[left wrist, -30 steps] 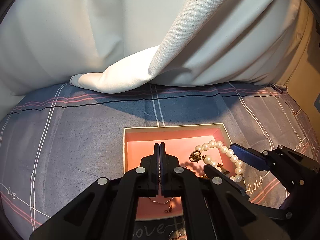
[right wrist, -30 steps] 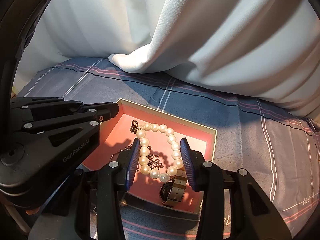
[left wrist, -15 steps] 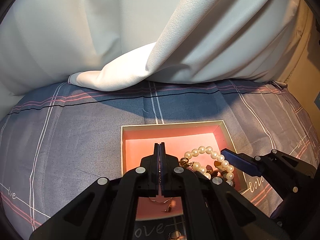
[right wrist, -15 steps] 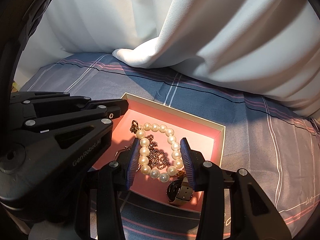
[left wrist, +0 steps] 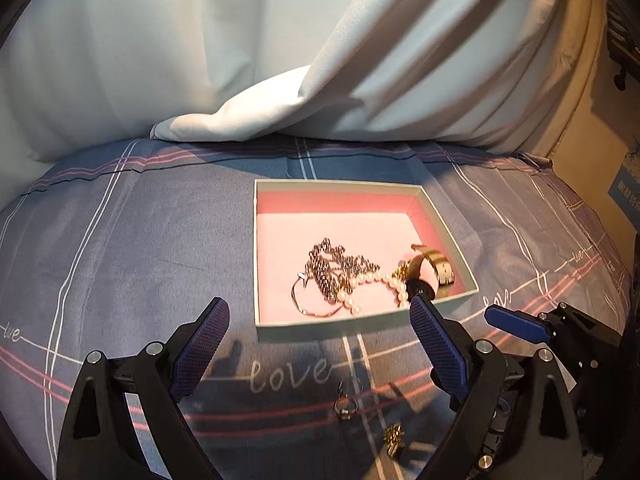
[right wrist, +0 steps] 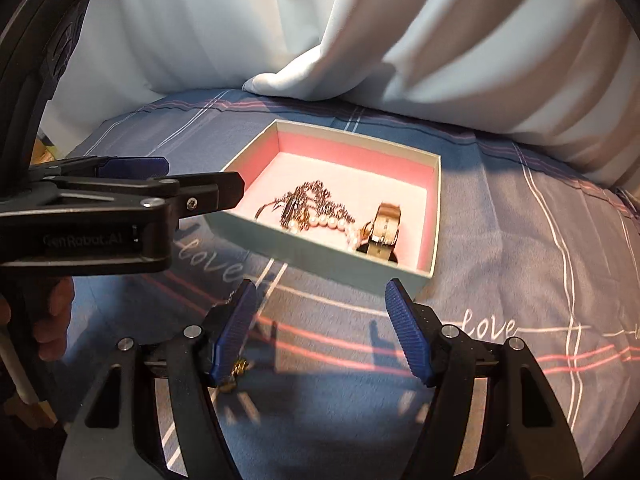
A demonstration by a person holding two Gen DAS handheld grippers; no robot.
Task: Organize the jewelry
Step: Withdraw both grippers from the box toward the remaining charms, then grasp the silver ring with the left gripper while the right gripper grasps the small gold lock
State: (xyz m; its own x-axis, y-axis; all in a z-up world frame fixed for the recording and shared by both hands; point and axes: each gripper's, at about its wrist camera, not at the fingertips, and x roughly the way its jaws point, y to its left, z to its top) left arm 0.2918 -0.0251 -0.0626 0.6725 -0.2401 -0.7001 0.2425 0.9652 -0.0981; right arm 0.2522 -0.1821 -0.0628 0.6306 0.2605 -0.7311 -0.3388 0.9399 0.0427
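Both tongs opening, empty, short of the jewelry box (left wrist: 360,326)
Pearl bracelet (left wrist: 376,282) lay boxed; next likely the ring (left wrist: 346,407) on the bedsheet (left wrist: 160,240), needing a fine pinch.

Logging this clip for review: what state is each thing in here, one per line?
Shallow pink-lined cardboard box: open, no lid.
White pearl string: in the box, tangled with the chain.
Dark metal chain: heaped in the box.
Gold-banded watch: in the box, on its side.
Small ring: on the plaid cloth, outside.
Gold earring: on the cloth, outside.
Left gripper: opening, nothing between.
Right gripper: opening, nothing between.
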